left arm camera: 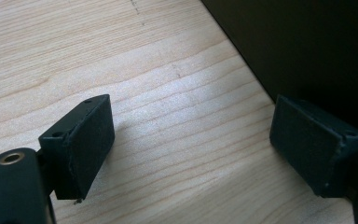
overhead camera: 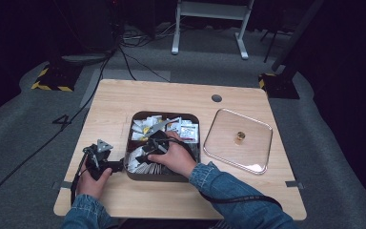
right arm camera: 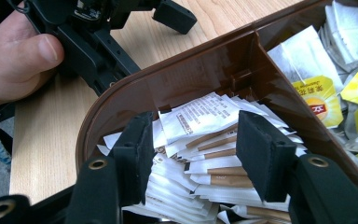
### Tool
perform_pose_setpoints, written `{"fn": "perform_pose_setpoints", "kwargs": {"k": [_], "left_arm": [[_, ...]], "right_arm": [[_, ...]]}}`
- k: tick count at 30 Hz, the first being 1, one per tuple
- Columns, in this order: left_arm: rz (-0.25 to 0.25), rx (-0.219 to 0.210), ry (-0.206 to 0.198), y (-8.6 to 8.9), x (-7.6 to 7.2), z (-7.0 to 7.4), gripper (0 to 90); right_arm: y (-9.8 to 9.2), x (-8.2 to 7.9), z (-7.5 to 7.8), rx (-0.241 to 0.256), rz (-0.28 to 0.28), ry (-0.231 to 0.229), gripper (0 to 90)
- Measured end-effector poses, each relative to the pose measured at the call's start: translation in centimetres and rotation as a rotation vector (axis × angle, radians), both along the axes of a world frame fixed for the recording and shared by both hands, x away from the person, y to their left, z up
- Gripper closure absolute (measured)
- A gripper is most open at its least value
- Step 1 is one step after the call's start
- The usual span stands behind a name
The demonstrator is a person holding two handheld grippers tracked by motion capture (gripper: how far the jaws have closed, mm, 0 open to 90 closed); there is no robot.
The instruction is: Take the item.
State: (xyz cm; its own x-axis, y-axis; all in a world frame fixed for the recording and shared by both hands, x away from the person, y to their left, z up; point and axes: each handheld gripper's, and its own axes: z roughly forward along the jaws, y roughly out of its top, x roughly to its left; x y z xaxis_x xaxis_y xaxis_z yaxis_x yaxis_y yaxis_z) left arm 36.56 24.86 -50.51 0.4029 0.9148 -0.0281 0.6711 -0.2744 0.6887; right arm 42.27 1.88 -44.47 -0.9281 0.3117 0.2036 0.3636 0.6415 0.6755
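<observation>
Brown box (right arm camera: 205, 60) sits mid-table, its near compartment stacked with white packets (right arm camera: 200, 154); to pick cleanly, I judge the right gripper (right arm camera: 193, 154) should sink straight down and pinch one packet's edge, not the whole stack; its jaws stand spread above them, holding nothing; the left gripper (left arm camera: 191, 154) rests spread wide on the table (left arm camera: 158, 93), beside the box wall.

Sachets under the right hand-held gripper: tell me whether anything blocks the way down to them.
Nothing visible does. The right hand-held gripper hangs open directly over the white sachets in the near compartment of the brown box, its jaws straddling the stack. The box's divider wall stands off to one side.
</observation>
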Motion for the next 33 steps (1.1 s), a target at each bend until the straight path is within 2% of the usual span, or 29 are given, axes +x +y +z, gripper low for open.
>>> {"fn": "perform_pose_setpoints", "kwargs": {"k": [6,19,21,24,29,33], "left_arm": [[0.0,-0.001,0.001,0.0,0.0,0.0,14.2],[0.0,-0.001,0.001,0.0,0.0,0.0,14.2],[0.0,0.0,0.0,0.0,0.0,0.0,14.2],[0.0,-0.001,0.001,0.0,0.0,0.0,14.2],[0.0,0.0,0.0,0.0,0.0,0.0,14.2],[0.0,-0.001,0.001,0.0,0.0,0.0,14.2]], "right_arm": [[0.1,0.2,-0.3,-0.014,-0.031,0.01,44.7],[1.0,-0.1,-0.5,-0.005,-0.019,-0.012,44.9],[1.1,0.0,-0.6,-0.01,-0.021,-0.019,47.6],[1.3,0.0,-0.8,-0.035,0.004,-0.043,54.3],[1.7,-0.1,-0.8,-0.038,0.035,-0.065,63.4],[1.9,0.1,-0.9,-0.039,0.029,-0.067,67.6]]}}
